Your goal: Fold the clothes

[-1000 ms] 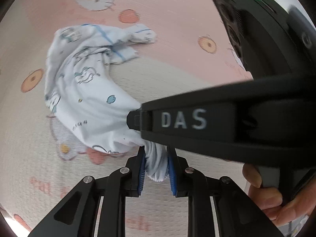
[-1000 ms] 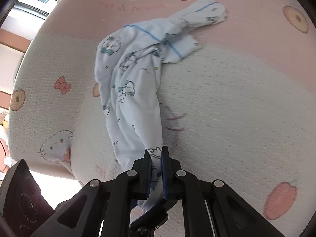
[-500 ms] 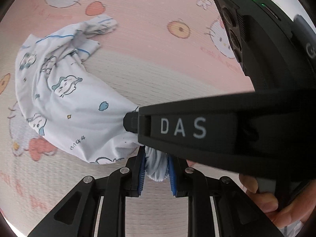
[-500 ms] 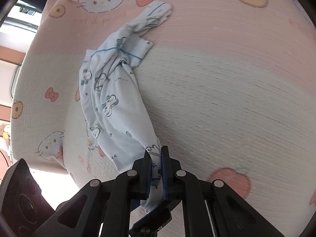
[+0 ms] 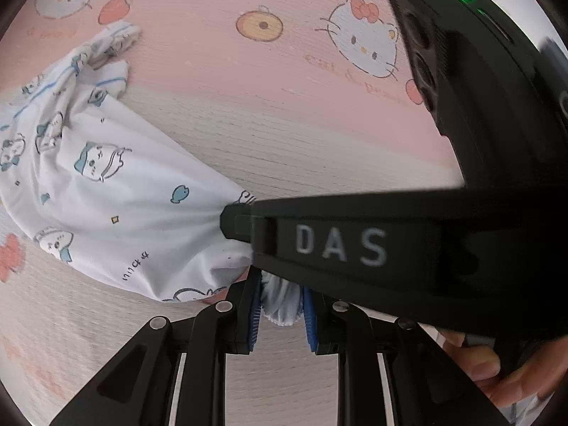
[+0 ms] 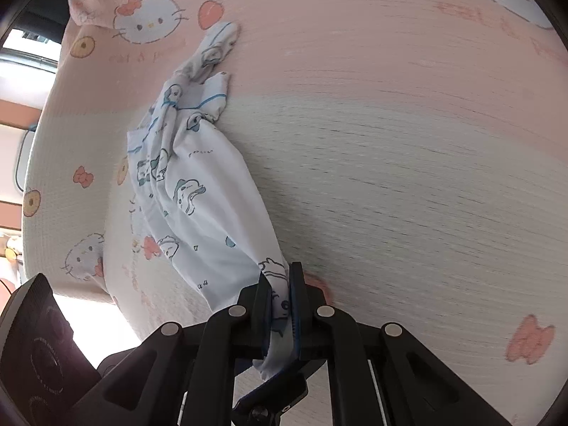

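Note:
A small white garment (image 5: 106, 191) printed with blue cartoon animals trails over a pink and cream cartoon-cat bedsheet (image 5: 269, 113). My left gripper (image 5: 280, 305) is shut on a bunched edge of it between blue pads. In the left wrist view the right gripper's black body, marked DAS, crosses just above my left fingers, its tip pinching the same cloth. In the right wrist view my right gripper (image 6: 280, 301) is shut on the garment (image 6: 198, 191), which stretches away up-left to a crumpled sleeve end (image 6: 216, 46).
The bedsheet (image 6: 408, 177) spreads wide to the right of the garment. Its left edge (image 6: 46, 163) drops off toward a bright room. A person's fingers (image 5: 490, 369) hold the right gripper's handle at lower right. The left gripper's dark housing (image 6: 35, 355) fills the lower left corner.
Both grippers have slid across the sheet, dragging the garment along. It now lies more stretched out, its sleeve end farther toward the upper left. Neither grip has changed.

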Demonstrator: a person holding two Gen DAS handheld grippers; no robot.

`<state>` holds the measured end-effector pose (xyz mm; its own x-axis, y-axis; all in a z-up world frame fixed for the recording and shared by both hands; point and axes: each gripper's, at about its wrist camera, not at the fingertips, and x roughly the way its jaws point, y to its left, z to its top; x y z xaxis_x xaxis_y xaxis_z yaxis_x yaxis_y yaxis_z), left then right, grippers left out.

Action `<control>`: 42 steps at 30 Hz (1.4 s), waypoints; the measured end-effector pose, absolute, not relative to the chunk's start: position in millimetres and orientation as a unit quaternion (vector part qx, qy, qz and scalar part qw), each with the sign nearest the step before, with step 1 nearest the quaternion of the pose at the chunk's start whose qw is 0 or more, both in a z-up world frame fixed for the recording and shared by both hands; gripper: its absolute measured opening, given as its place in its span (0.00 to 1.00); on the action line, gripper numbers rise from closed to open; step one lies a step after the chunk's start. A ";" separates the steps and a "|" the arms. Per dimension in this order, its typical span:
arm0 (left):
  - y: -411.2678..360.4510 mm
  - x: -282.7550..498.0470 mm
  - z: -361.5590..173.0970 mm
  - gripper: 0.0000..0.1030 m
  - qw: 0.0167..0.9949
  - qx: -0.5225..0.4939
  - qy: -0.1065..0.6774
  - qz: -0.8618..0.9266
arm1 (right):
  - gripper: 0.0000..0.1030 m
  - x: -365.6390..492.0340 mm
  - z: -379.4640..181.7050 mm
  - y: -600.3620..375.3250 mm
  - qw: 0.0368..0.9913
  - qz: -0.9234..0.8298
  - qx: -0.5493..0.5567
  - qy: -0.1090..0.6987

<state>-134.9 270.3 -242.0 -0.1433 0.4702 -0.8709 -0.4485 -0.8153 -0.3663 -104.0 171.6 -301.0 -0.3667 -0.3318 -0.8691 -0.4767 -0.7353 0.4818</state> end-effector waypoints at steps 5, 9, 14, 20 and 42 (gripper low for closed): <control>284.5 -135.9 -253.5 0.17 0.241 -0.598 -0.027 0.764 | 0.06 -99.2 -302.5 187.4 0.058 0.739 -0.556 0.377; 290.8 -140.7 -263.2 0.22 0.203 -0.619 -0.026 0.758 | 0.06 -98.7 -306.1 190.9 0.059 0.734 -0.558 0.383; 292.6 -138.4 -257.6 0.42 0.179 -0.617 0.005 0.766 | 0.06 -92.1 -309.1 188.9 0.061 0.733 -0.558 0.385; 291.5 -130.1 -256.1 0.44 0.171 -0.623 0.018 0.763 | 0.06 -80.2 -306.6 230.9 0.057 0.729 -0.567 0.379; 214.3 -131.2 -221.2 0.51 0.224 -0.609 -0.060 0.758 | 0.46 -31.7 -253.3 215.7 0.094 0.783 -0.522 0.325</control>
